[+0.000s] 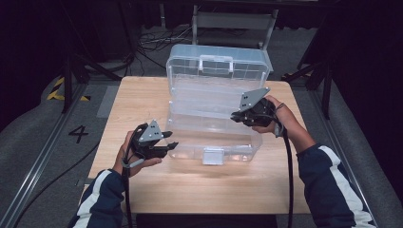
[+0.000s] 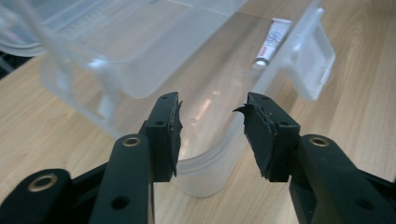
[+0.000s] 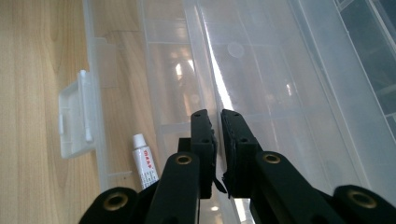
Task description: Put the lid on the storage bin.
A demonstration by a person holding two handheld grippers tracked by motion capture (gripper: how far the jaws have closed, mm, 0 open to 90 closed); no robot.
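A clear plastic organiser box point(image 1: 190, 147) stands open on the wooden table, its lid point(image 1: 216, 59) raised at the back. An inner clear tray point(image 3: 280, 93) sits lifted over the base. My right gripper point(image 3: 217, 119) is at the box's right side point(image 1: 235, 116), jaws nearly together with the tray's thin rim running between them. My left gripper point(image 1: 169, 140) is at the box's front left corner. Its jaws point(image 2: 212, 112) stand open, with the rounded corner point(image 2: 205, 172) just beyond and between them, untouched. A small white tube point(image 2: 273, 42) lies in the base point(image 3: 145, 163) near the front latch point(image 3: 74, 121).
The wooden table point(image 1: 157, 190) has bare room in front of and to the left of the box. The white front latch point(image 1: 213, 156) hangs open over the table. Cables and a metal frame point(image 1: 233, 21) lie on the dark floor behind the table.
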